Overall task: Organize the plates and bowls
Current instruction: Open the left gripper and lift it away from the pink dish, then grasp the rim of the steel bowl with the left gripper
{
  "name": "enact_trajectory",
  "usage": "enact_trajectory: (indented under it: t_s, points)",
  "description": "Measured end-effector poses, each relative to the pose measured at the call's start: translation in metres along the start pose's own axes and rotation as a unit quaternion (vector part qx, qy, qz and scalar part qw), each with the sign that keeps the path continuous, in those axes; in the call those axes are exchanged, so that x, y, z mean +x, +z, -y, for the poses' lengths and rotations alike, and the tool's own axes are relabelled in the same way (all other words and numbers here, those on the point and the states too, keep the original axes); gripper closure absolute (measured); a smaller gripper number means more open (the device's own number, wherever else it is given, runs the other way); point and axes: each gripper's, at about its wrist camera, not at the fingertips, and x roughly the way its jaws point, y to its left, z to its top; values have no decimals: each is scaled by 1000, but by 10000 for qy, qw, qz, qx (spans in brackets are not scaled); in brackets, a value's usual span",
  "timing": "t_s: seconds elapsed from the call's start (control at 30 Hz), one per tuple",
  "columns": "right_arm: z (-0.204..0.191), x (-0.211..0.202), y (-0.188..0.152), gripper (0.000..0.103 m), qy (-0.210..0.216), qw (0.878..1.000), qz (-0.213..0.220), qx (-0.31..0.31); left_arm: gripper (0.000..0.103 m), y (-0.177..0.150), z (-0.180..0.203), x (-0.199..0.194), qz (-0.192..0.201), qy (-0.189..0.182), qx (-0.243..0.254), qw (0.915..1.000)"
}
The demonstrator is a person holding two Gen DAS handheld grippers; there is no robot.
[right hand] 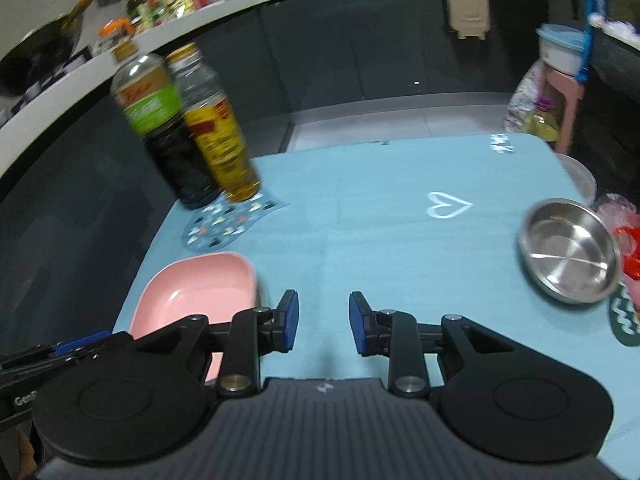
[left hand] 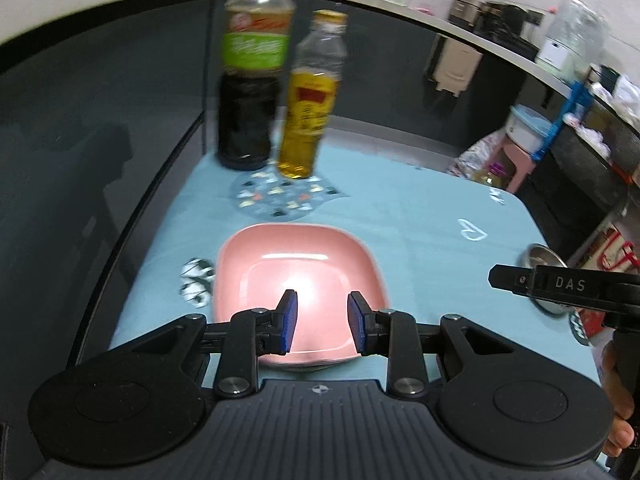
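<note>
On the light blue tabletop, your two task pieces sit well apart: the pink square plate near the left edge, and the steel bowl out toward the right edge, partly over a dark green mat. That spread looks like the reason each of your hands is aimed at its own side. The soy sauce bottle and the oil bottle stand together at the far left corner, at a patterned trivet, out of the way of both pieces.

Your left hand-held gripper hangs directly above the pink plate, its jaws parted wide with nothing between them; the blue pads frame the plate's near half but I cannot tell whether they touch it. Judging by that aim, you are lining up to take the plate by its near rim, and a smooth sloped rim like that will likely want a firm, square pinch.

Your right hand-held gripper is likewise spread apart and empty, poised over bare cloth, with the plate just beside it to the left and the steel bowl well off to its right. Neither piece has yet been stacked or gathered.
</note>
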Motion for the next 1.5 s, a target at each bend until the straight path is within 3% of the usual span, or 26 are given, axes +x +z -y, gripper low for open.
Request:
enact_trajectory:
  t_s: [0.17,0.4,0.77,1.2,1.5]
  points:
    - [37,-10,0,74,-124,9991,151,378,75,8,43,5,5,-359,364,9987]
    - [92,-25,-3,74,-353,9947,374,890,71,17,108,38,-350,-728,822,9933]
    - [164,-38,-7,69,-660,9800,738,1727,70,20,175,78,-590,-1262,1092,9842]
    - [208,-36,-1,68,-937,9589,958,2501,65,24,221,128,-867,-1322,892,9834]
    - [222,-17,-3,68,-853,9595,686,2595,65,14,241,162,-1132,-1121,1018,9820]
